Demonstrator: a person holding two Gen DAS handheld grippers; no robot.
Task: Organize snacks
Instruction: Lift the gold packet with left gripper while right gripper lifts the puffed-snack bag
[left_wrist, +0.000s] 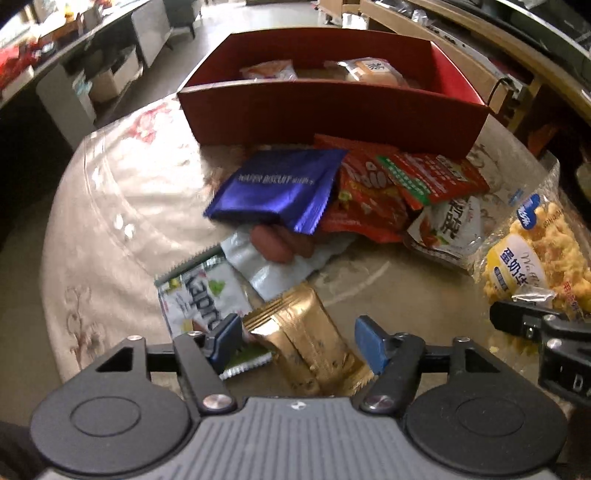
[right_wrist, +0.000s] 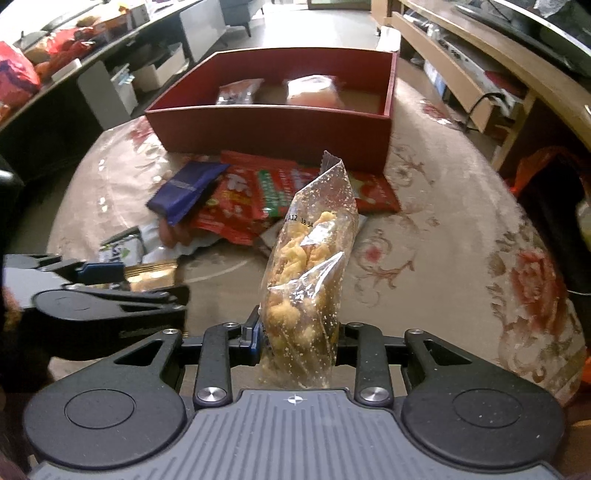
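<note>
While your right tongs are closed on the clear bag of yellow puffs, which stands upright between their pads, your left tongs are open, with the gold packet lying on the desk between the two blue pads and not pressed by them. Just beside the left pad of the left tongs, partly under it, you have the white and green packet. A little ahead of these tongs lies a white packet with sausages, and beyond it the blue wafer biscuit packet rests on top of the red packets. The red box stands further ahead, past this pile, and two wrapped snacks are already inside it. From the right wrist view, the red box is straight ahead of the held bag, and the left tongs are near, to the left of the right tongs. The desk has a flowered cloth with a clear cover.
</note>
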